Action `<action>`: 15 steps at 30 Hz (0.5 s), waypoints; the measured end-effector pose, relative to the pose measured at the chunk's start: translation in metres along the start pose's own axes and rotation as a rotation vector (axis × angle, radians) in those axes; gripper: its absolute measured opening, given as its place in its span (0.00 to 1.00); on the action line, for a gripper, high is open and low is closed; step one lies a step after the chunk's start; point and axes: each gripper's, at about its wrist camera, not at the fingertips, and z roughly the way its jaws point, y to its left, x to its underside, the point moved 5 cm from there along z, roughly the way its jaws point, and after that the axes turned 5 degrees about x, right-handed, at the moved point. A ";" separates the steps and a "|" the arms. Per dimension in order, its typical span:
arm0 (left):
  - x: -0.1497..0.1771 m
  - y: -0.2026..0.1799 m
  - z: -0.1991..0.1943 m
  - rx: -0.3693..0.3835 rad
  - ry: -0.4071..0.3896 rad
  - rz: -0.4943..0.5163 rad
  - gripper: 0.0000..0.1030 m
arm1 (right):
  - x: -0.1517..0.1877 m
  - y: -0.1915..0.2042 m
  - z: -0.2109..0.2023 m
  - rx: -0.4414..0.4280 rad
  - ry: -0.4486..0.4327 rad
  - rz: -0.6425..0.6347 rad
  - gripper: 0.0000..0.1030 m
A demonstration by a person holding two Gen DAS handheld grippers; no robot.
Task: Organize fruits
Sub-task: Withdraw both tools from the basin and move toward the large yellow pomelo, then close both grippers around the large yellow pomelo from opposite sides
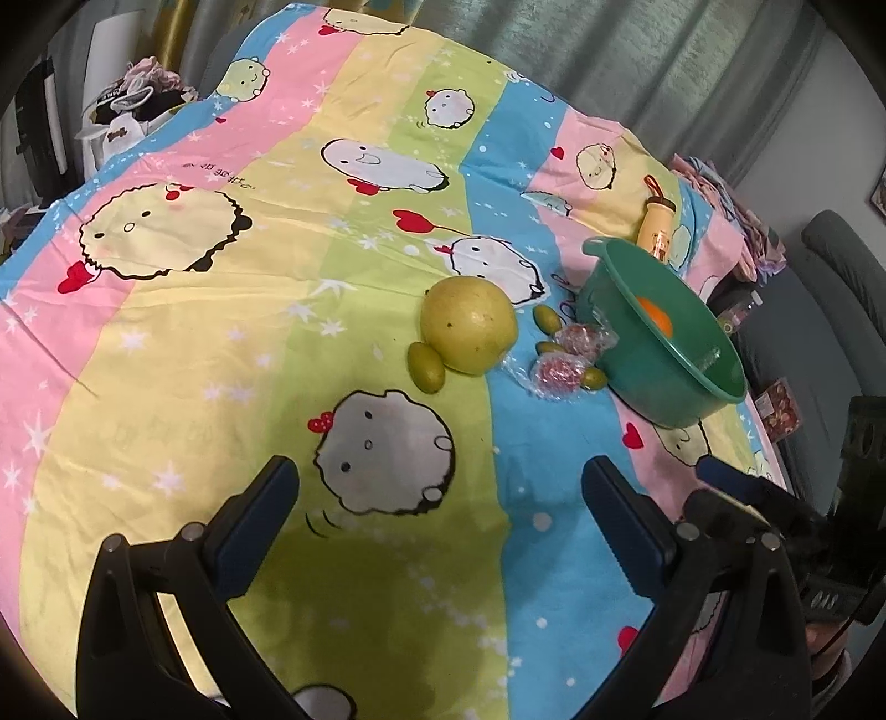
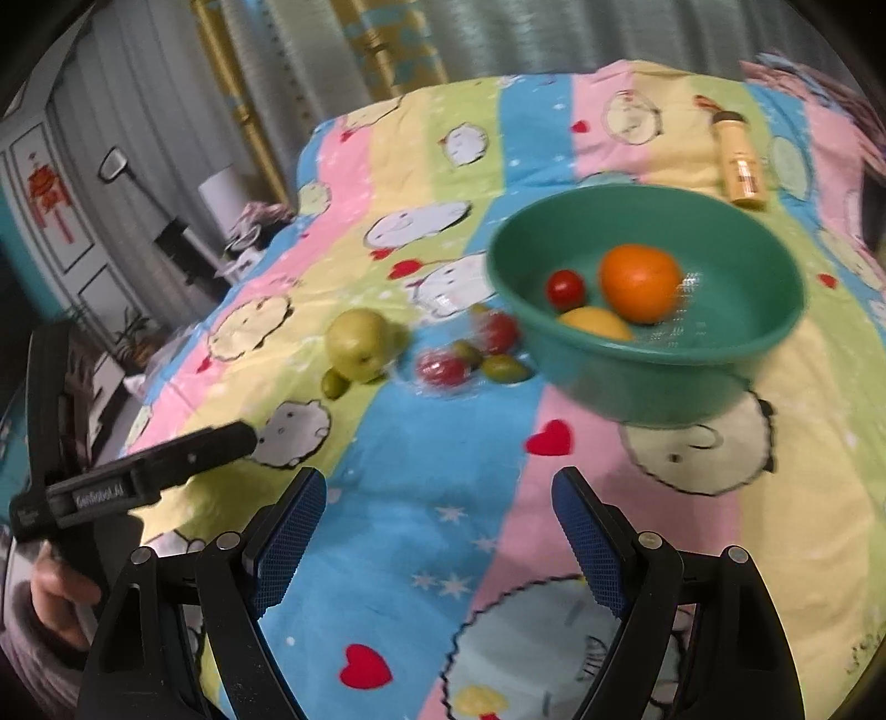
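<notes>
Both claws hang over a surface draped in a striped cartoon-print sheet point(image 1: 232, 310); whether a bed or a tabletop lies beneath cannot be told. The left claw point(image 1: 440, 487) stands wide apart and empty, its blue-padded fingers point(image 1: 260, 515) above the sheet and well short of the fruit. The right claw point(image 2: 437, 498) is likewise spread wide and holds nothing. A green plastic bowl point(image 2: 648, 382) sits on the sheet to the right of the loose fruit. Inside it lie an orange point(image 2: 639, 282), a small red tomato point(image 2: 566, 288) just beside it, and a yellow fruit point(image 2: 595, 324) against the near wall. Outside the bowl, a large yellow-green pomelo point(image 1: 468, 324) rests on the sheet with a small green fruit point(image 1: 426, 368) touching its near-left side. Between the pomelo and the bowl lie two red fruits in clear wrapping point(image 1: 567, 354), with several more small green fruits point(image 1: 545, 318) among them, one point(image 1: 593, 378) close against the bowl's base. A yellow bottle point(image 1: 656, 224) lies on the sheet behind the bowl. The right wrist view is blurred around the bowl and the loose fruit. Grey-green curtains point(image 1: 637, 50) hang behind.
</notes>
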 end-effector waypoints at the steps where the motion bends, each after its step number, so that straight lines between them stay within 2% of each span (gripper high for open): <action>1: -0.001 0.002 0.002 0.000 0.000 -0.001 0.99 | 0.000 0.005 0.004 -0.005 0.004 -0.015 0.82; 6: -0.008 0.006 0.010 0.041 -0.006 -0.007 0.99 | -0.006 0.026 0.020 -0.028 0.017 -0.078 0.82; 15: -0.044 0.003 0.023 0.079 -0.041 0.071 0.99 | -0.039 0.055 0.049 -0.044 -0.019 -0.216 0.82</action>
